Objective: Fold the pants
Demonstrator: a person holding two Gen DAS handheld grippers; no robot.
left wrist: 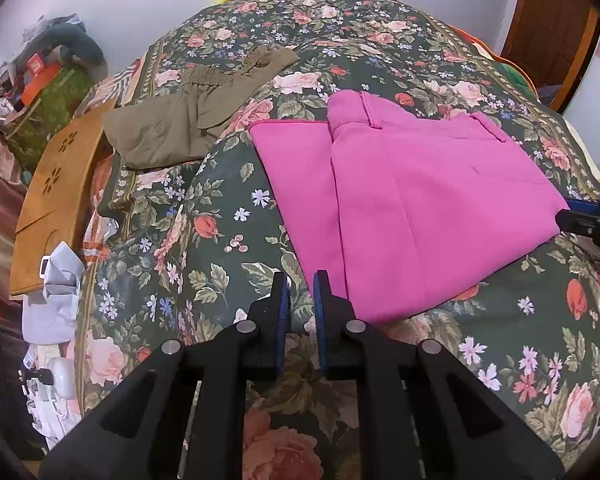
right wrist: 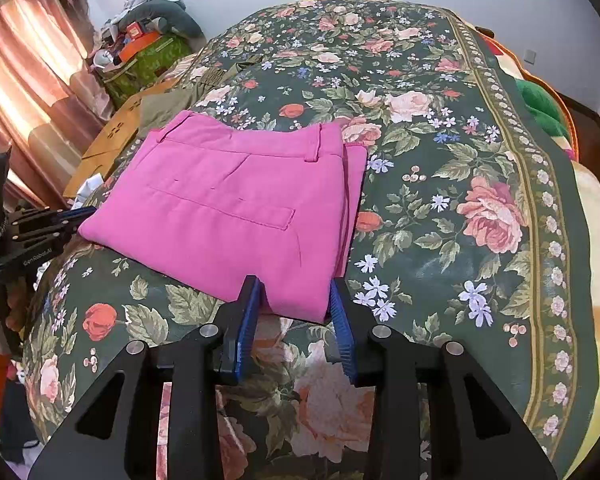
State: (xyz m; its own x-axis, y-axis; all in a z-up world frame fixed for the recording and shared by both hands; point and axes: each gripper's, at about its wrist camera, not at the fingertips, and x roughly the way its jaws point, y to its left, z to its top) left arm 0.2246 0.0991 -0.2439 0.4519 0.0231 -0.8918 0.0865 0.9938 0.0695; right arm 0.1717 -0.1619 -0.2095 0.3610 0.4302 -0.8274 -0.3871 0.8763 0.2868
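Lying across the whole scene: the bed [right wrist: 452,128] under a dark floral bedspread is carrying everything; no table is showing.
Task's thing: the pink pants [right wrist: 228,208] are resting near the bed's middle as a compact, layered rectangle, waistband and belt loops at the far edge, a welt pocket facing up. In the left wrist view the pink pants [left wrist: 420,200] are sitting at about 1 o'clock from the left claw, with one lower layer sticking out past the top layer at the 9 o'clock side.
Other garment: olive pants [left wrist: 180,124] are lying loosely bunched at 11 o'clock, well apart from the pink ones, elastic waist toward the far end.
Side clutter: a wooden board [left wrist: 56,184] and white packaging [left wrist: 52,300] are sitting off the bed's edge at 9 o'clock.
Right claw [right wrist: 296,300]: its jaws are standing apart, straddling the near corner of the pink stack without pinching it; gripping nothing, as far as I can tell.
Left claw [left wrist: 300,292]: its jaws are standing a narrow gap apart, holding nothing, hovering just beside the pink pants' near edge over bare bedspread.
Step in hand: judging by the tidy stack, the folding of the pink pair is looking finished or nearly so, with both claws sitting at its edges.
Next move: probably squaring the protruding layer, or turning to the olive pair, which is calling for spreading flat first.
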